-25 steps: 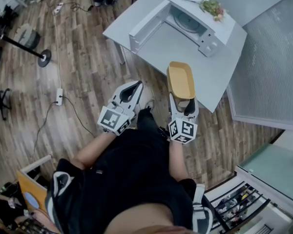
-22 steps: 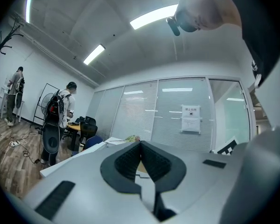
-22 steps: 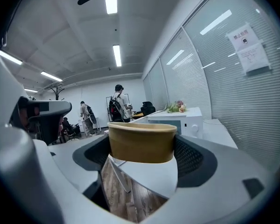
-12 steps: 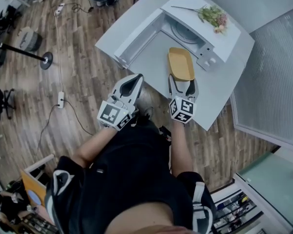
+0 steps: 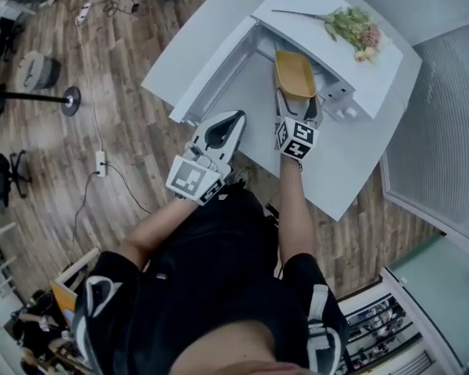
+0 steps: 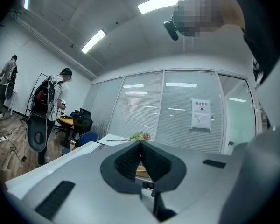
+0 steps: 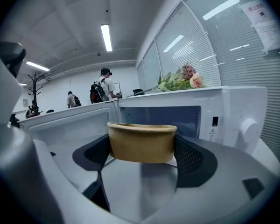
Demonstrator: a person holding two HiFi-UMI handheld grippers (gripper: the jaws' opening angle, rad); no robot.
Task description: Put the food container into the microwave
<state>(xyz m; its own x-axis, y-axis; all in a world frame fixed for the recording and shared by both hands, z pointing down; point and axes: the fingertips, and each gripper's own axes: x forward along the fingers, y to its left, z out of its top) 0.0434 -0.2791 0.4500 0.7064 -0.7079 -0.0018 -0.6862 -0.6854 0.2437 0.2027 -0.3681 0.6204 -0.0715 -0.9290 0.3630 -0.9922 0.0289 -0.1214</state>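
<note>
A tan oblong food container (image 5: 295, 74) (image 7: 141, 142) is held level in my right gripper (image 5: 298, 106) (image 7: 142, 148), which is shut on its near end. Its far end reaches into the mouth of the white microwave (image 5: 328, 49) (image 7: 233, 113), whose door (image 5: 211, 75) (image 7: 70, 120) stands swung open to the left. My left gripper (image 5: 227, 127) (image 6: 141, 160) hovers above the table's front left, beside the open door, jaws together and holding nothing.
The microwave stands on a white table (image 5: 348, 151). A bunch of flowers (image 5: 352, 26) (image 7: 179, 80) lies on top of the microwave. Cables and a stand (image 5: 62, 100) are on the wooden floor to the left. People (image 7: 101, 90) stand far back in the room.
My right gripper has carried the container forward from in front of the table up to the microwave's opening. The left gripper moved forward alongside it.
</note>
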